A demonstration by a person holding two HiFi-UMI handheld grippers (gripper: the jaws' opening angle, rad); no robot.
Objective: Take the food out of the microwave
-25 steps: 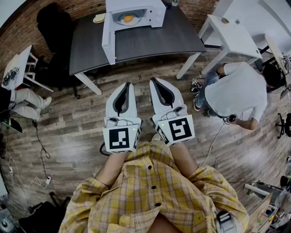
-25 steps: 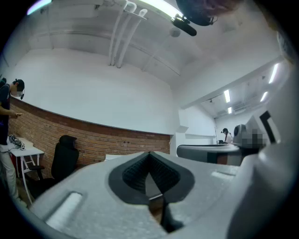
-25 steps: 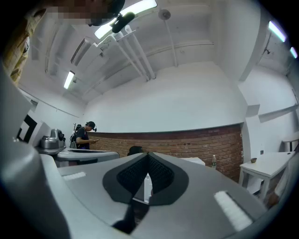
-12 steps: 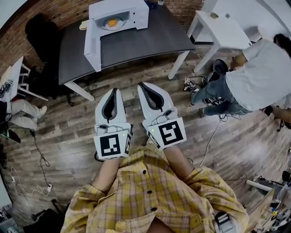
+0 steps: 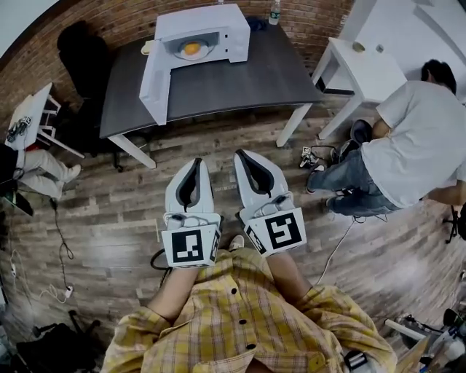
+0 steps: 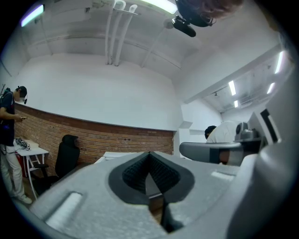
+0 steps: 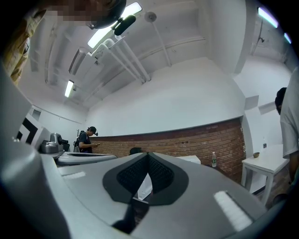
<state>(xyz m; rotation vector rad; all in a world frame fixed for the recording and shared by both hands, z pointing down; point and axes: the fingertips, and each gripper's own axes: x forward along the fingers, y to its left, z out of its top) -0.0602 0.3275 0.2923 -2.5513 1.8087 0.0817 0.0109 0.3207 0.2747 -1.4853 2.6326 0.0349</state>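
Left gripper (image 5: 197, 164) and right gripper (image 5: 245, 156) are both pinched together and empty, well short of the table (image 5: 240, 73). We should approach the microwave (image 5: 218, 20) squarely, steering clear of its open door (image 5: 154, 84) hanging at the left. Inside, a plate (image 5: 178, 52) carries the yellow food (image 5: 191, 49), not yet touched.

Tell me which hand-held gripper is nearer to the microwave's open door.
Left. The left hand-held gripper is over the floor in front of the table, just right of the door; the right hand-held gripper is beside it, farther right of the door.
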